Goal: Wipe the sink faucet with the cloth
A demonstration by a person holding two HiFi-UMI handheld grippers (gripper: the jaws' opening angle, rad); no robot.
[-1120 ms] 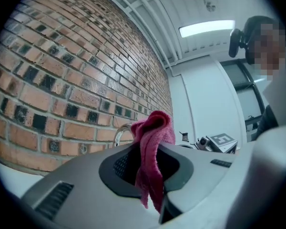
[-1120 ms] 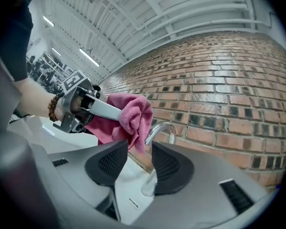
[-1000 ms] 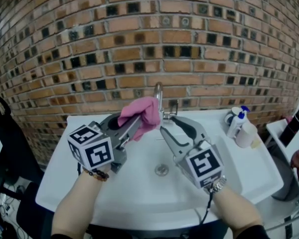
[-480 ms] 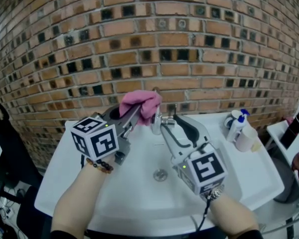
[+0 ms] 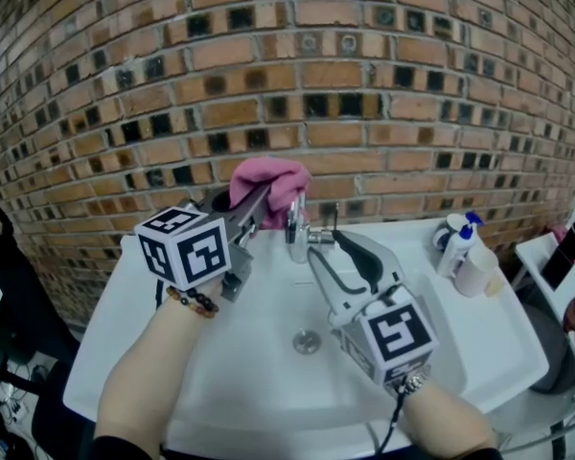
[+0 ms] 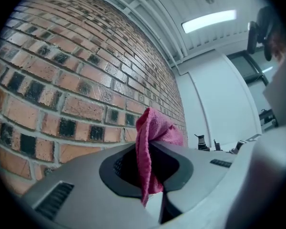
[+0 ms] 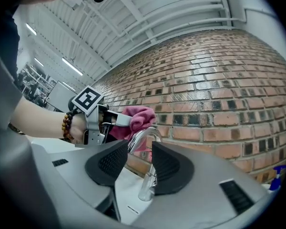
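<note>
Now: left gripper (image 5: pixel 259 207) is up at the top of the faucet (image 5: pixel 295 222), clenched on the pink cloth (image 5: pixel 268 182). One fold is pinched between the pads and hangs down through them; the rest bunches out past the tips.

The cloth sits at the crown of the curved chrome spout, close against the brick wall (image 5: pixel 383 84). In the right gripper view it overlaps the spout's arch, but contact cannot be told.

Right gripper (image 5: pixel 324 242) is lower, aimed at the faucet's base. Its jaws are parted and grasp nothing. The faucet column shows through the gap, partly behind one pad.

White sink (image 5: pixel 240 372) below, with the drain (image 5: pixel 307 341) mid-basin, between the two forearms.

A white pump bottle (image 5: pixel 457 240) with a blue top stands on the sink's right rear corner, just beside a white container (image 5: pixel 475 263).

Bead bracelet (image 5: pixel 194 302) on the left wrist, watch (image 5: pixel 408 383) on the right
</note>
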